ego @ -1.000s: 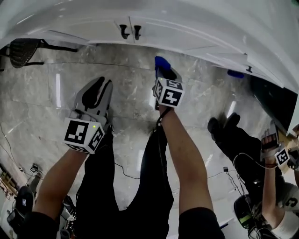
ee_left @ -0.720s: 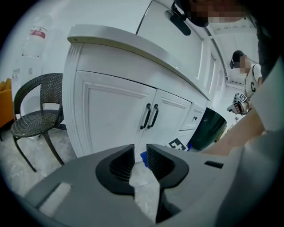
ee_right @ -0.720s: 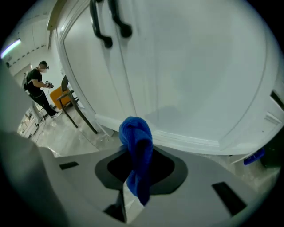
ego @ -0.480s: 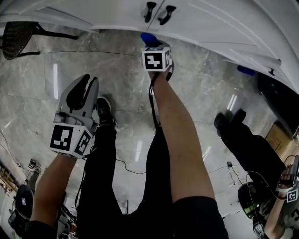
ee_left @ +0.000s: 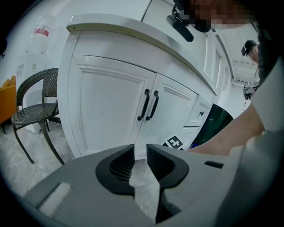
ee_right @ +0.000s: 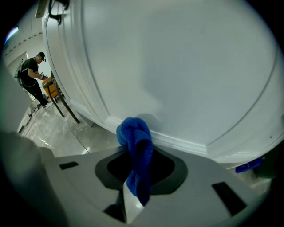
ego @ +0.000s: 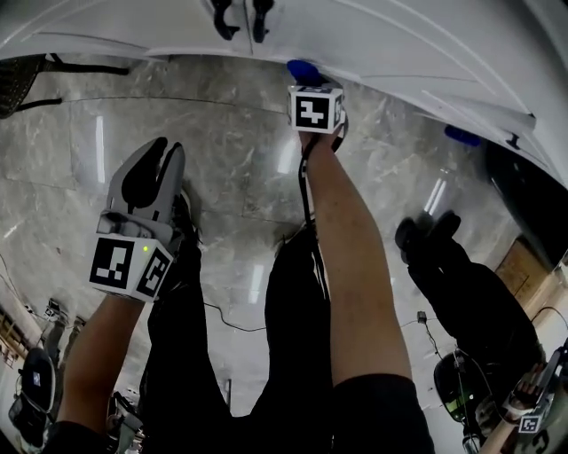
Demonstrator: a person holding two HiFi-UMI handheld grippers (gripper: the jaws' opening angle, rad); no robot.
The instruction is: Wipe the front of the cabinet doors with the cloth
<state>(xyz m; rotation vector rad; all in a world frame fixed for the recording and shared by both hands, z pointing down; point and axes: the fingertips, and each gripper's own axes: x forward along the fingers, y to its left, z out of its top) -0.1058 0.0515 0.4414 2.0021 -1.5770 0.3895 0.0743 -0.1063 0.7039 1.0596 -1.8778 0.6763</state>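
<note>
White cabinet doors (ee_left: 111, 111) with two black handles (ee_left: 149, 105) fill the top of the head view (ego: 373, 35). My right gripper (ego: 307, 82) is shut on a bunched blue cloth (ee_right: 135, 142). The cloth (ego: 303, 71) sits against the lower part of the right-hand door (ee_right: 177, 66), just above its bottom moulding and right of the handles (ego: 240, 18). My left gripper (ego: 164, 152) hangs back over the floor, well short of the cabinet. In the left gripper view its pads (ee_left: 122, 163) stand a narrow gap apart with nothing between them (ee_left: 140, 162).
A dark wicker chair (ee_left: 31, 111) stands left of the cabinet. A dark glass-fronted unit (ee_left: 213, 126) is to its right. A blue object (ego: 461, 135) lies by the cabinet foot. Another person (ego: 461, 284) stands at the right. Cables trail on the marble floor (ego: 231, 222).
My right gripper has carried the cloth forward to the cabinet, then to the right of the handles. The left gripper has hardly moved.
</note>
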